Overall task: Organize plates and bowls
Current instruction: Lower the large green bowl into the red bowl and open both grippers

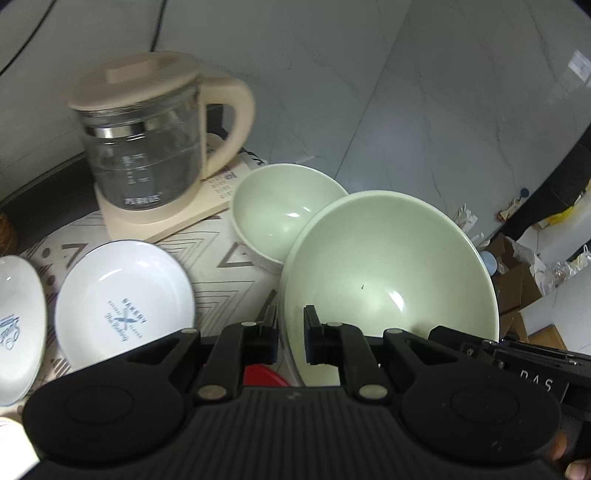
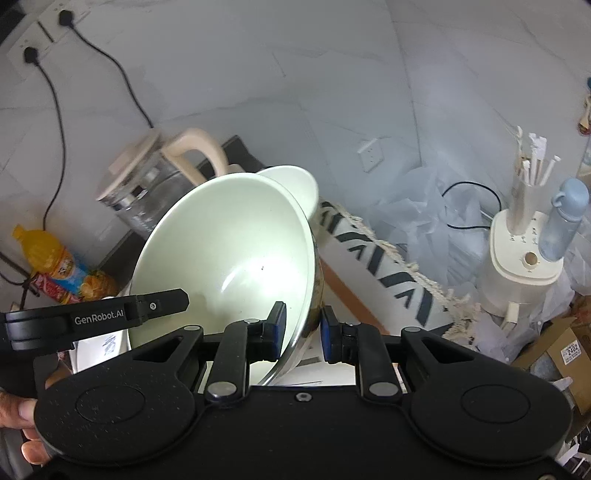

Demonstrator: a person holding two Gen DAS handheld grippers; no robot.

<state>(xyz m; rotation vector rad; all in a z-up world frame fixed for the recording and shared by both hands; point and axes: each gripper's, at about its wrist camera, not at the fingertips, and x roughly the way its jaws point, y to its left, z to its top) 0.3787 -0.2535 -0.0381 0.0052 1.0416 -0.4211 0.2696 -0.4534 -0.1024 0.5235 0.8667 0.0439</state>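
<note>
Left gripper (image 1: 290, 332) and right gripper (image 2: 303, 330) pinching glossy round green bowl (image 1: 388, 266), rim tilted

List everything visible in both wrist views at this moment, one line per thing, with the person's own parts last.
Large bowl: one, pale green, tilted, rim gripped on two sides.
Small bowl: one, pale green, behind the large bowl.
Plates: two, white with blue print, on the patterned cloth.
Kettle: one, glass with cream lid and handle, on its base.
Juice bottle: one, orange, lying by the wall.
Water bottle: one, pale blue, far right.
Plugs: two, black, in wall sockets.
Left tongs: black, shut on the bowl rim.
Right tongs: black, shut on the opposite rim.
Thumb: lower left edge.
</note>
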